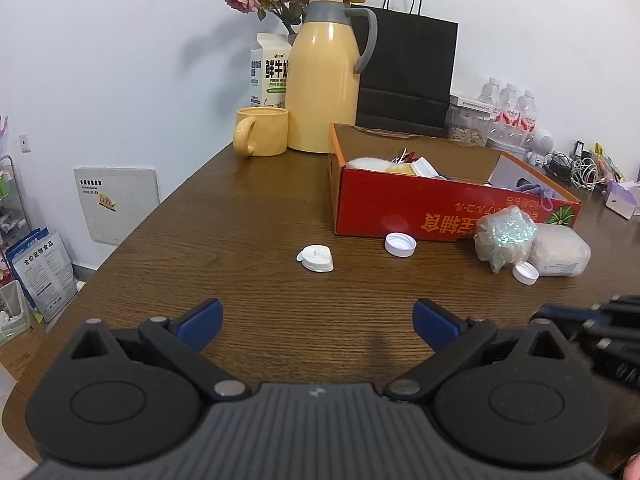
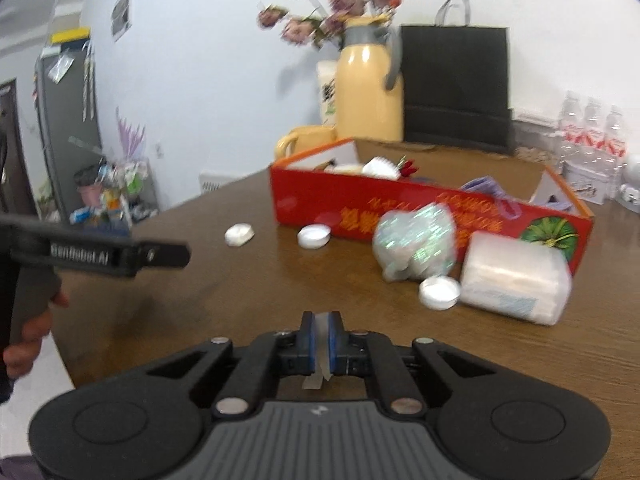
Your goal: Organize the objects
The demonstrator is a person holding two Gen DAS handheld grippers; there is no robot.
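Observation:
An open red cardboard box [image 1: 440, 208] [image 2: 400, 204] stands on the brown table and holds several small items. In front of it lie three white caps [image 1: 316, 258] [image 1: 401, 244] [image 1: 526, 273], a glittery bag [image 1: 504, 236] [image 2: 416, 244] and a white wrapped pack [image 1: 560, 252] [image 2: 516, 280]. My left gripper [image 1: 318, 316] hangs open over bare table, short of the caps, with nothing between its blue pads. My right gripper [image 2: 322, 344] is shut on a thin whitish strip that sticks out below the pads. It sits near the table's front, short of the nearest cap [image 2: 439, 292].
A yellow thermos jug [image 1: 324, 80], a yellow mug [image 1: 262, 132], a milk carton [image 1: 270, 68] and a black paper bag [image 1: 408, 64] stand behind the box. Water bottles [image 1: 510, 108] and cables [image 1: 576, 168] are at the far right. The table's edge [image 1: 132, 236] runs along the left.

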